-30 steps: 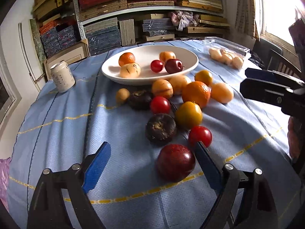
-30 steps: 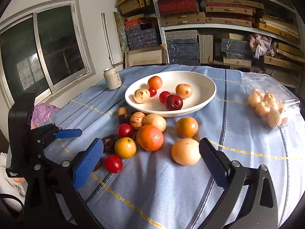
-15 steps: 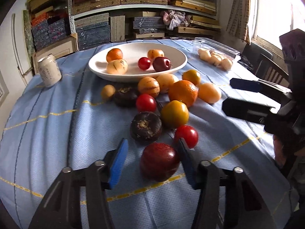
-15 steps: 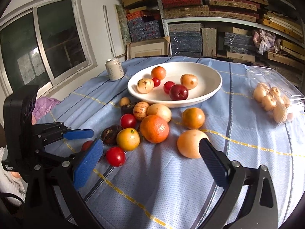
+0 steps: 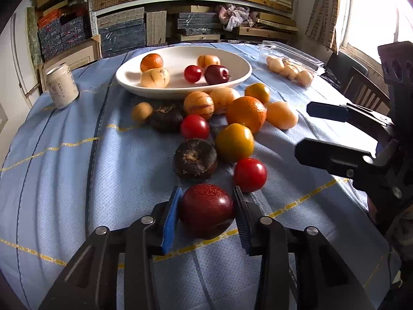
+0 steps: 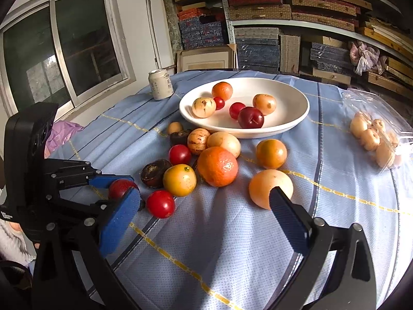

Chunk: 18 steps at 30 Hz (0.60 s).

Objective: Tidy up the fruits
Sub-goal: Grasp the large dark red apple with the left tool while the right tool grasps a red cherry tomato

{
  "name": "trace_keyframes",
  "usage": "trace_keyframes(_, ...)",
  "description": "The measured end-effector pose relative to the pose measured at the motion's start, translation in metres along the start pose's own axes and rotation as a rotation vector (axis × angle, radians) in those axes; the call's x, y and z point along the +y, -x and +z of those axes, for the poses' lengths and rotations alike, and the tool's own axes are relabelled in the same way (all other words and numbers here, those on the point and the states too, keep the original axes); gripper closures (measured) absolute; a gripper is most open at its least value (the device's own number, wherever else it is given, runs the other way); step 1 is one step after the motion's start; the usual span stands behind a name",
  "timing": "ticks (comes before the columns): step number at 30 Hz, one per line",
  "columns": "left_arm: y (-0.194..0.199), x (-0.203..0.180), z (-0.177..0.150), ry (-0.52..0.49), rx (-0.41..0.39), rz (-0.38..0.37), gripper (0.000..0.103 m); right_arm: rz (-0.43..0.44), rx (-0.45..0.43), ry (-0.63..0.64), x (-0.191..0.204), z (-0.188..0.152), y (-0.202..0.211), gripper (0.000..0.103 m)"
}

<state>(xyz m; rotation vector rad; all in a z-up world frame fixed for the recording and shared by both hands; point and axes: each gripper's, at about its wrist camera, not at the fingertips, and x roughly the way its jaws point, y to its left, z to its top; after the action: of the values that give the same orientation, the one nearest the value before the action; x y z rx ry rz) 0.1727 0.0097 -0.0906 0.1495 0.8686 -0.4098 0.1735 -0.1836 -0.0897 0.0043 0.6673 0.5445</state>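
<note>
My left gripper is shut on a dark red speckled fruit that rests on the blue tablecloth. The same fruit shows between the left gripper's fingers in the right wrist view. My right gripper is open and empty, low over the cloth, with a pale orange fruit just beyond its right finger. It also shows in the left wrist view. A white bowl at the back holds several fruits. Several loose fruits lie in front of it, among them a big orange and a red tomato.
A white drink can stands at the back left. A clear plastic box of pale fruits lies at the right. Shelves of boxes stand behind the table. A dark chair stands by the table's right edge.
My left gripper has moved forward and closed its fingers onto the dark red fruit. My right gripper has moved closer to the pale orange fruit and stays open.
</note>
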Motion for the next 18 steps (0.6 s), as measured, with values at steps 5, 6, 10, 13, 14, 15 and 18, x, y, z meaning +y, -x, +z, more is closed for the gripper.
trace_keyframes(5, 0.009, 0.017, 0.004, 0.071, -0.028, 0.012, 0.063, 0.017, 0.032, 0.033, 0.01, -0.001, -0.005, 0.028)
trace_keyframes(6, 0.014, 0.023, 0.005, 0.092, -0.044, 0.017, 0.063, 0.02, 0.053, 0.041, 0.014, -0.002, -0.009, 0.031)
trace_keyframes(10, 0.025, 0.036, 0.008, 0.149, -0.076, 0.022, 0.063, 0.015, 0.097, 0.075, 0.03, -0.003, -0.018, 0.033)
trace_keyframes(13, 0.029, 0.037, 0.009, 0.158, -0.085, 0.032, 0.063, 0.011, 0.147, 0.107, 0.043, -0.005, -0.03, 0.038)
trace_keyframes(14, 0.029, 0.037, 0.009, 0.158, -0.086, 0.031, 0.063, 0.014, 0.161, 0.11, 0.045, -0.006, -0.033, 0.041)
trace_keyframes(15, 0.029, 0.037, 0.009, 0.157, -0.085, 0.03, 0.063, 0.018, 0.175, 0.111, 0.047, -0.005, -0.037, 0.042)
trace_keyframes(18, 0.029, 0.035, 0.009, 0.154, -0.081, 0.029, 0.063, 0.027, 0.196, 0.105, 0.05, -0.005, -0.045, 0.049)
